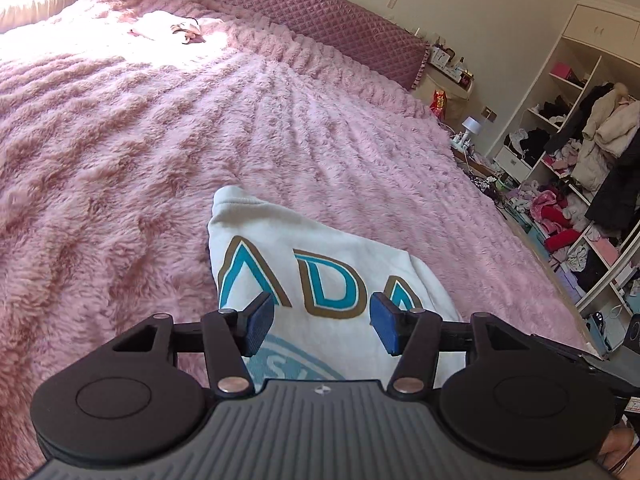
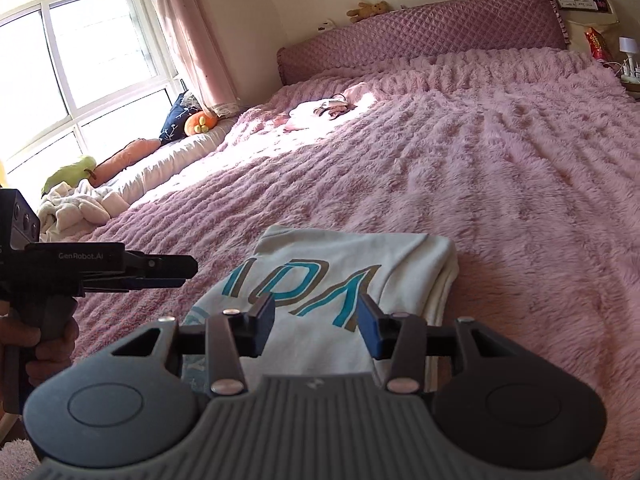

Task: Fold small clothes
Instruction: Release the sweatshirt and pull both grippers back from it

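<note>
Right wrist view: folded white shirt (image 2: 344, 280) lies on the pink bed (image 2: 500, 168); right gripper (image 2: 316, 320) and left gripper (image 1: 322, 322) hover above it, fingers spread, pinching nothing.

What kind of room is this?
It looks like a bedroom: a big bed with a fluffy pink blanket, a padded headboard, and shelves stuffed with clothes.

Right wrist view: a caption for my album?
Open right gripper above a folded white shirt on a pink blanket.
</note>
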The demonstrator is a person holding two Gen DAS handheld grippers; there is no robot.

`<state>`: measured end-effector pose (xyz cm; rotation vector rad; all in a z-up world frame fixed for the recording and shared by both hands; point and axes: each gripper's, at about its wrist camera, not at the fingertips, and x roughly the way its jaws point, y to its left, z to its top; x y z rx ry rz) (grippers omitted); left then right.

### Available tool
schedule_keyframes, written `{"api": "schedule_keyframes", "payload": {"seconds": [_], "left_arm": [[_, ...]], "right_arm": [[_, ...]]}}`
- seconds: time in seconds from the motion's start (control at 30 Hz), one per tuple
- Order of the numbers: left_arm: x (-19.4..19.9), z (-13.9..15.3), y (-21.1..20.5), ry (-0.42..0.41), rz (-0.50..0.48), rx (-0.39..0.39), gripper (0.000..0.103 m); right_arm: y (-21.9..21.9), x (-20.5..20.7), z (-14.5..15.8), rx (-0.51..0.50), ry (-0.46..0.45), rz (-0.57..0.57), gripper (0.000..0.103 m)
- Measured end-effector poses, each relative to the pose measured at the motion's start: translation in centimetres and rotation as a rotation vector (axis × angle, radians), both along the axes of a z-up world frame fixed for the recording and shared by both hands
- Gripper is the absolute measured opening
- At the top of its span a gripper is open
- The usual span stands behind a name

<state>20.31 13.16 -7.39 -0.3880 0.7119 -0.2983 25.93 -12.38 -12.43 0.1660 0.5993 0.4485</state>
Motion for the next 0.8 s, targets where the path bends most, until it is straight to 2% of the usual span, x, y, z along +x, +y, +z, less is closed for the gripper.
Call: {"api": "schedule_keyframes", "payload": {"seconds": [0.13,0.33,0.47,0.67,0.73,0.8], "left_arm": [[-0.6,-2.4,-0.3,0.080,0.003,-0.004,0.064],[-0.4,-5.2,-0.1,0.111,0.004,-0.010,0.064],[-1.0,-4.8,-0.5,0.108,0.022,0.003,0.064],[-4.2,-1.3,-0.9,0.135,0.063,0.020,0.065],[-5.9,-0.3,-1.3,0.146,0.087,0.034,0.068],[-7.5,0.9,-1.8,0.150,0.109,0.071,0.075]], "right_arm": [[0.4,-1.3,-2.1,-0.038,0.027,-0.012,0.042],[-0.3,-0.4,-4.7,-0.013,0.097,-0.056,0.041],[0.2,-0.5,-4.5,-0.044,0.108,-0.075,0.043],[1.4,-3.4,-0.1,-0.081,0.095,-0.143,0.065],[2.0,-5.3,1.6,-0.103,0.071,-0.161,0.079],[2.6,-7.3,2.9,-0.129,0.058,-0.171,0.081]]}}
